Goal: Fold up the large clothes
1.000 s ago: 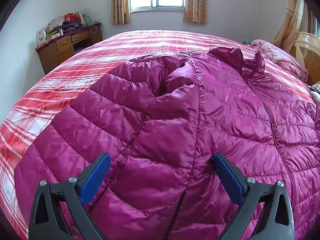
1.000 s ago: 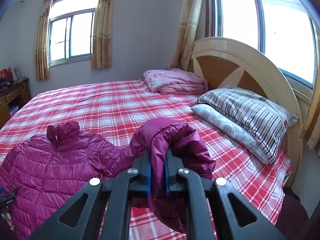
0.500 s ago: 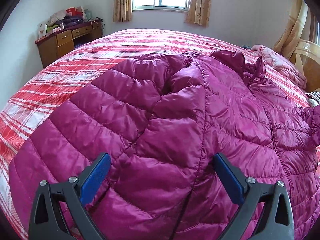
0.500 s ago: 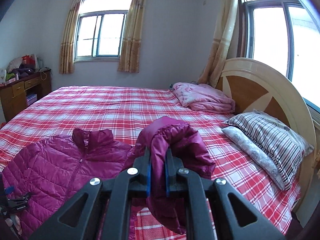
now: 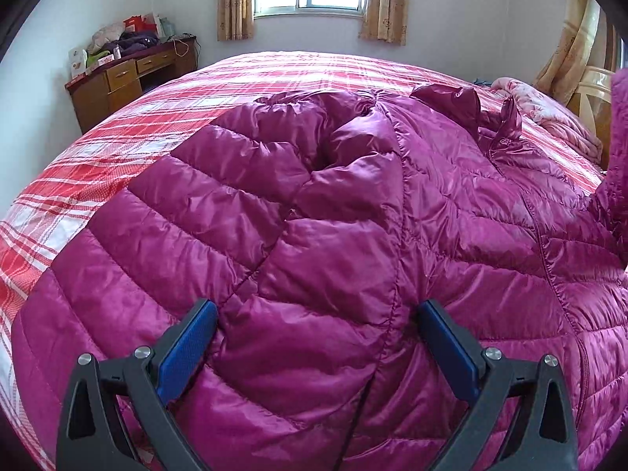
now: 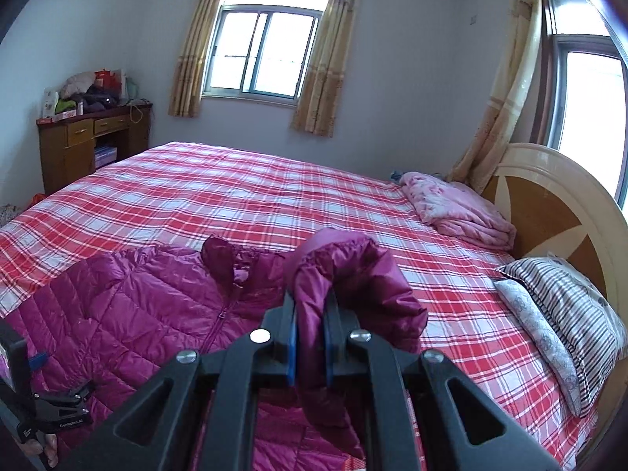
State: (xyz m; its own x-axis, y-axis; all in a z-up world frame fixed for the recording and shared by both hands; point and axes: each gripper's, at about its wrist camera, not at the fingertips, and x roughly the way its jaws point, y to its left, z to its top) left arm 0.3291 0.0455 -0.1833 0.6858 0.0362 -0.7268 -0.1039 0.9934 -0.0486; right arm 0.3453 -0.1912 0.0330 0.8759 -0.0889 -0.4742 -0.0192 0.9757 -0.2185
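Note:
A magenta quilted down jacket (image 5: 353, 243) lies front up on the red plaid bed (image 5: 117, 145), its left sleeve folded over the body. My left gripper (image 5: 316, 337) is open, its blue pads low over the jacket's lower left part. My right gripper (image 6: 310, 333) is shut on the right sleeve cuff (image 6: 353, 274) and holds it raised above the jacket (image 6: 137, 306). The raised sleeve (image 5: 620, 157) shows at the right edge of the left wrist view. The left gripper also shows at the lower left of the right wrist view (image 6: 47, 408).
A folded pink blanket (image 6: 459, 208) and striped pillows (image 6: 569, 314) lie by the wooden headboard (image 6: 557, 204). A cluttered wooden desk (image 6: 90, 141) stands against the left wall. Curtained windows (image 6: 263, 55) are behind the bed.
My right gripper has carried the sleeve cuff leftward toward the jacket body, turning its view left. My left gripper has edged forward over the jacket and stays open.

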